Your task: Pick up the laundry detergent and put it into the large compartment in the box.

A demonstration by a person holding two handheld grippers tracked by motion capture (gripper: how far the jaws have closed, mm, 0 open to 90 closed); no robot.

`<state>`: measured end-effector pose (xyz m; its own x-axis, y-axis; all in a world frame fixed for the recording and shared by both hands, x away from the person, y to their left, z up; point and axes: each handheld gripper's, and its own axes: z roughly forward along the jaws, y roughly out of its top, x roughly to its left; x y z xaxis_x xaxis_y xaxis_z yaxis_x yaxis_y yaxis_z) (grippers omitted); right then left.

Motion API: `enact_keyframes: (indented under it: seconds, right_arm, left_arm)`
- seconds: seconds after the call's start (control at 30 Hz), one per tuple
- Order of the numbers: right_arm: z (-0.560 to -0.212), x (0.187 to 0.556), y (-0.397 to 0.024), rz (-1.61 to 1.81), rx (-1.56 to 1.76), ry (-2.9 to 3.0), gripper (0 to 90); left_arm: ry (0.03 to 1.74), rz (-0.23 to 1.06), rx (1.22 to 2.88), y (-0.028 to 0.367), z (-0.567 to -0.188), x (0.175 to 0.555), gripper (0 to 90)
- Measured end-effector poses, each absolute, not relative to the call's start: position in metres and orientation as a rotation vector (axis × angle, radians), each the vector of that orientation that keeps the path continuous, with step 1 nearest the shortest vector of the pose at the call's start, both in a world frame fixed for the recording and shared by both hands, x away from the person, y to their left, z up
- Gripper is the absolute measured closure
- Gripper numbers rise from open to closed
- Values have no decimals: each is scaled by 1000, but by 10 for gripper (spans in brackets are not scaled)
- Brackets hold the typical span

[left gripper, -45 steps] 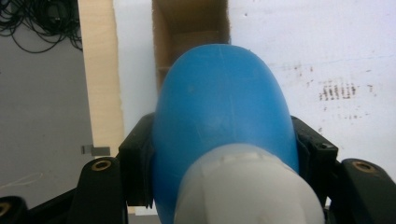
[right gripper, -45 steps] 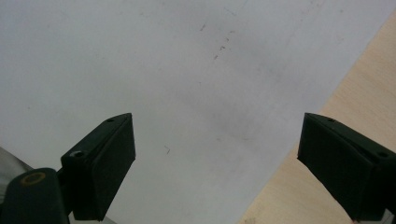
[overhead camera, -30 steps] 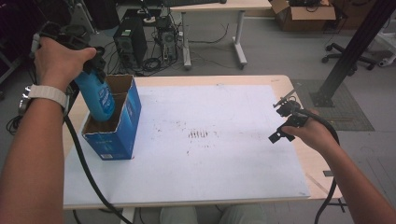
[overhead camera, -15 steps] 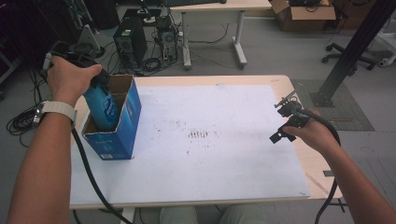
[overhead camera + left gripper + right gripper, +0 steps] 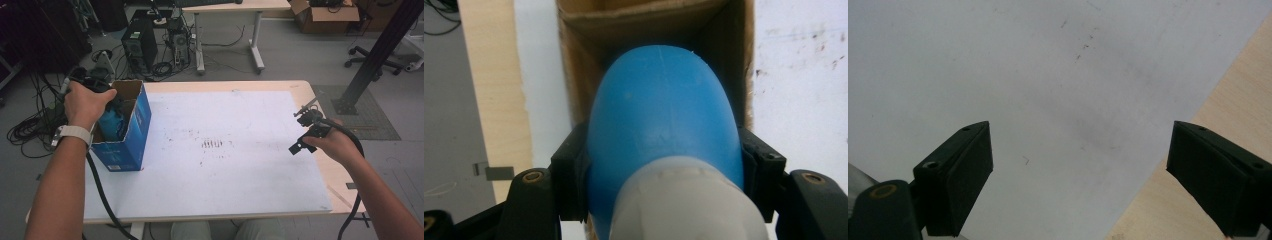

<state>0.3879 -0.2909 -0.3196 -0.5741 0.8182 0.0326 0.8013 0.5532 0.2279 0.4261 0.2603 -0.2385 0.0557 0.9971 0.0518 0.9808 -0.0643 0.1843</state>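
Observation:
A blue bottle [image 5: 664,125] with a pale grey cap end [image 5: 689,200] sits clamped between the black jaws of my left gripper [image 5: 664,170]. It points down into an open blue cardboard box [image 5: 131,131]; in the high view the bottle [image 5: 111,124] is mostly sunk inside the box, under the person's left hand [image 5: 85,102]. My right gripper [image 5: 1078,170] stands open over the white sheet near the table's right edge, with nothing between its jaws; in the high view it [image 5: 305,131] hangs at the right.
The white sheet [image 5: 225,150] covers most of the wooden table [image 5: 320,107], with dark smudges near its middle. Brown box walls [image 5: 574,75] close in around the bottle. Beyond the table stand computer towers [image 5: 140,42], cables and another desk.
The left hand has come down with the blue bottle, which has sunk from above the box to deep inside it. The right gripper has stayed where it was.

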Motion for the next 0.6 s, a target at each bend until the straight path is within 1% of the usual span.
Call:
enact_keyframes:
  seconds: [0.23,0.6]
  right_arm:
    - [-319,388,-291,329,1410,2699,111]
    - [-320,387,-292,321,1411,2700,111]
  left_arm:
    - [2088,240,2218,262,-259,427,375]
    - [2083,223,2221,264,-273,427,375]
